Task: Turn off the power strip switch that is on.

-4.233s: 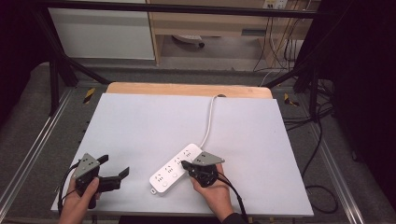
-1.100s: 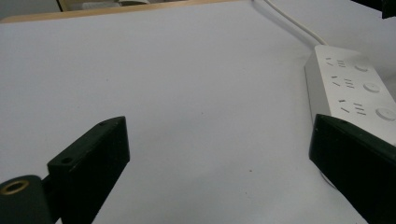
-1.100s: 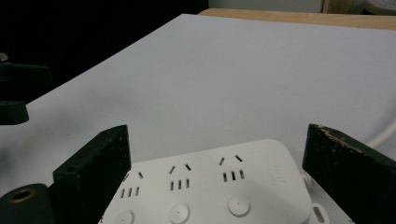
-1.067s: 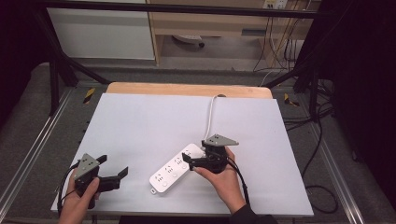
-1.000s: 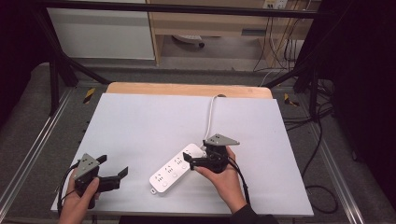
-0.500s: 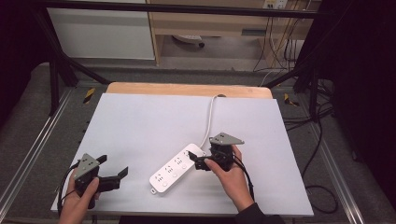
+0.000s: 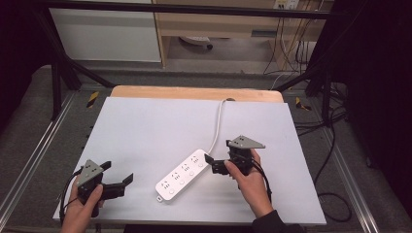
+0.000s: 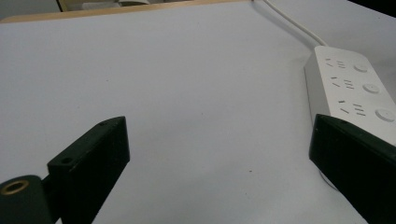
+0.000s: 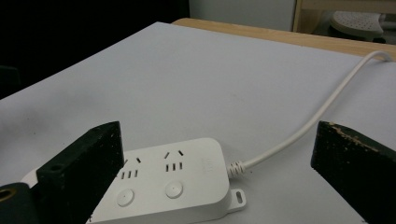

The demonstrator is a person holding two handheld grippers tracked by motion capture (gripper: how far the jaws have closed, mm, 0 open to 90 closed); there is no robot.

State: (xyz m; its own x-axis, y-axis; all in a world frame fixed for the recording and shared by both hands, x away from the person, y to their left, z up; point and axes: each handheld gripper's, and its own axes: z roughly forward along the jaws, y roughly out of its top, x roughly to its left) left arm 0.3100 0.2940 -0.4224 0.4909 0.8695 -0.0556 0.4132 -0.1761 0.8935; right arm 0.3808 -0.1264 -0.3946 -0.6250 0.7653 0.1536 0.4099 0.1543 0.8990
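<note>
My right gripper, jaws spread and empty, sits just beside the power strip's cord end; my left gripper is likewise released, well apart.

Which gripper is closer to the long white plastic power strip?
Right. The right gripper sits at the cable end of the long white plastic power strip, jaws open. The left gripper waits apart, off its other end.

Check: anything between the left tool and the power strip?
Nothing. In the high view, bare white table separates the open left tool from the power strip.
</note>
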